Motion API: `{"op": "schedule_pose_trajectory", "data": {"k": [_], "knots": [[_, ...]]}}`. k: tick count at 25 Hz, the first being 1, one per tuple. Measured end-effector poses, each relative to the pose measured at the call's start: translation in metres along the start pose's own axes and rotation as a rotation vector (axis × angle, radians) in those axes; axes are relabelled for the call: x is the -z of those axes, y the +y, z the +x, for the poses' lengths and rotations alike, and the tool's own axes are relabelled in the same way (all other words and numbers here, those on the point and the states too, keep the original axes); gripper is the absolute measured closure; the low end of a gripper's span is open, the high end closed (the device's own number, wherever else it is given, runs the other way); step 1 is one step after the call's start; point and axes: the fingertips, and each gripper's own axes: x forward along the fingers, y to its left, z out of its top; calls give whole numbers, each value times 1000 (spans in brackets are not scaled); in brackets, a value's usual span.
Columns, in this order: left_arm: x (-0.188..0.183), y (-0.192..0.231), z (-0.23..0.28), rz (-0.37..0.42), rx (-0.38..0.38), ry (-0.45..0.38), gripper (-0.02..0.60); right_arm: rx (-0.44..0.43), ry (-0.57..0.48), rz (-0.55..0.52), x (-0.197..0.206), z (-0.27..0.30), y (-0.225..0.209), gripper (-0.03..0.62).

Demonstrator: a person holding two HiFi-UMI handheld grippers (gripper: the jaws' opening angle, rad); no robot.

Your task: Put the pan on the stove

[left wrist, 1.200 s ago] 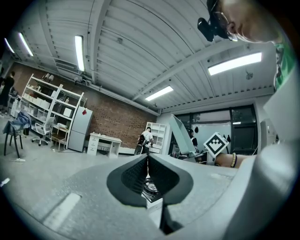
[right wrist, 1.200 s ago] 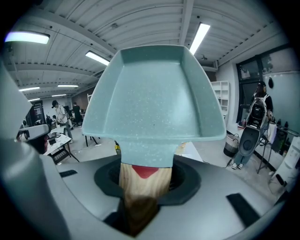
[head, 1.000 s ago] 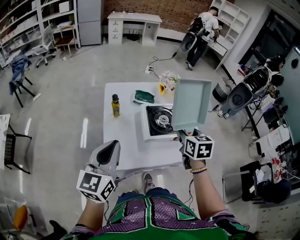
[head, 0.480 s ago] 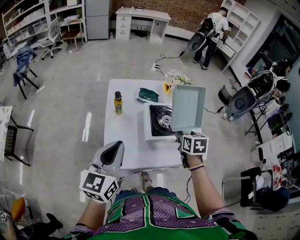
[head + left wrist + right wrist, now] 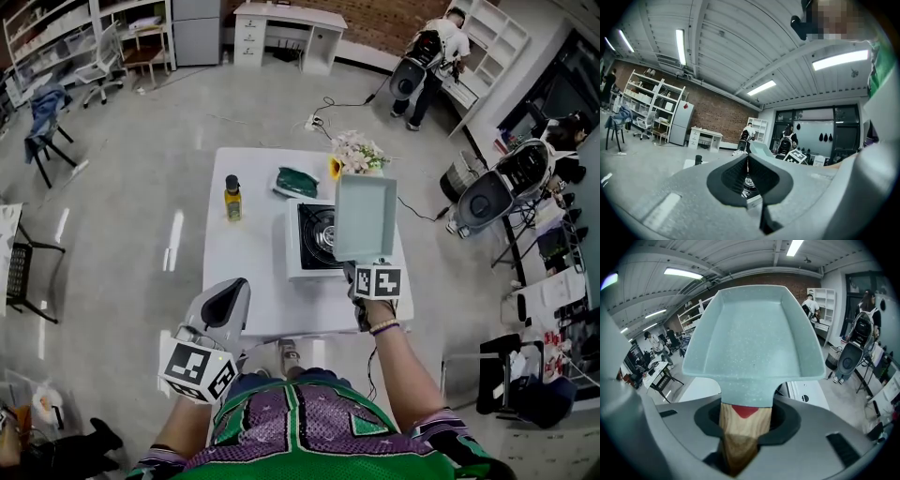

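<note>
Nearest: left gripper (image 5: 225, 302) held low over the table's near-left edge. In the left gripper view (image 5: 747, 165) its jaws are pressed together with nothing between them; only a sliver of the burner shows below the pads.

Right gripper (image 5: 362, 272) is over the near-right part of the table (image 5: 246, 272). In the right gripper view (image 5: 744, 423) the jaws are clamped on the wooden handle (image 5: 739, 430) of the pan (image 5: 753, 331). A red mark shows where the wood meets the pan body.

The pan (image 5: 365, 216) is pale blue-green, rectangular and empty. It is lifted clear of the surface, its inside turned up toward the head camera. In the head view it overlaps the right side of the stove (image 5: 309, 241); it is not set down on it.

The stove is a white single-burner unit with a black top, right of the table's centre.

Beyond it on the table: a yellow bottle (image 5: 232, 198) with a dark cap at left, a green cloth (image 5: 292, 183) near the far edge, and flowers (image 5: 352, 153) at the far right corner.

Farthest: a person (image 5: 439, 52) stands by white shelving near a brick wall.
</note>
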Motion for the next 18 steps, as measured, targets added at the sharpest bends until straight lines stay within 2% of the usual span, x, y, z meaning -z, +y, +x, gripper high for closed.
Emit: {"op": "schedule_pose_trajectory", "data": {"k": [12,18], "knots": [[3,12,7,-33,-15,-5,563,-25,154,50,29,48,0,448],[2,17,2,-43,-20,0,563,-5,214,53,40,62,2,448]]}}
